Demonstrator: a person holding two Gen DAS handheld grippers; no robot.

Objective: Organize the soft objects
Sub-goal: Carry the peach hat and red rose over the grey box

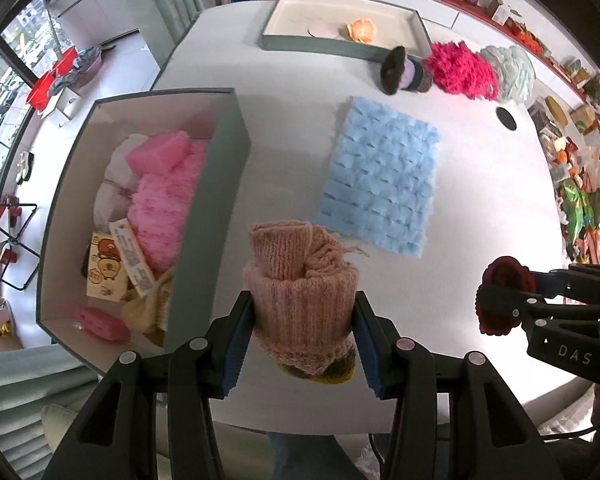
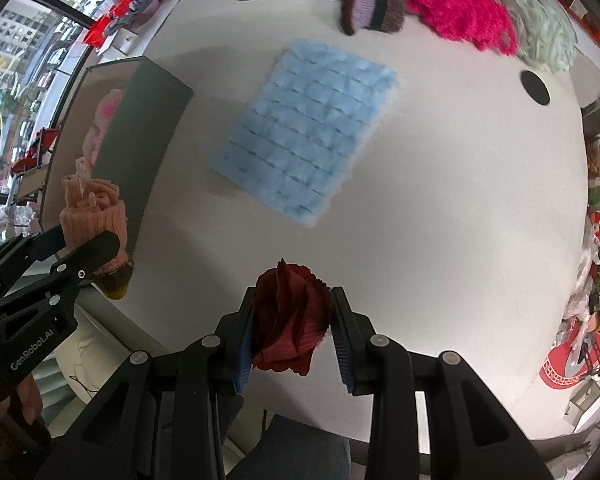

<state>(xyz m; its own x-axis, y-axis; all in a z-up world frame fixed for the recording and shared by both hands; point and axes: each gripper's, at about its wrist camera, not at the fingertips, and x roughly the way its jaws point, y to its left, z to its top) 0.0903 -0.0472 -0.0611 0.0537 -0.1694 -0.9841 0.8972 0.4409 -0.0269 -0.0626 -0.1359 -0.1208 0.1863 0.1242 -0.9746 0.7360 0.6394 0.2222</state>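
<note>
My left gripper [image 1: 302,312] is shut on a rolled pink knit piece [image 1: 300,280] with a dark and yellow end, held above the white table [image 1: 284,152] just right of a tall grey-green box [image 1: 216,216]. The box holds pink sponges [image 1: 160,152], fluffy pink yarn and small packets. My right gripper [image 2: 292,320] is shut on a dark red fabric flower [image 2: 290,320], held over the table's near edge. The right gripper and flower [image 1: 500,296] also show in the left wrist view. The left gripper with the pink knit [image 2: 96,220] shows at left in the right wrist view.
A light blue woven pad [image 1: 380,176] lies mid-table. At the back stand a shallow grey tray [image 1: 328,46] with an orange item [image 1: 362,30], a brown-purple knit roll [image 1: 406,72], magenta yarn [image 1: 460,66], a pale grey-green yarn ball [image 1: 512,70] and a round black table hole [image 1: 506,118].
</note>
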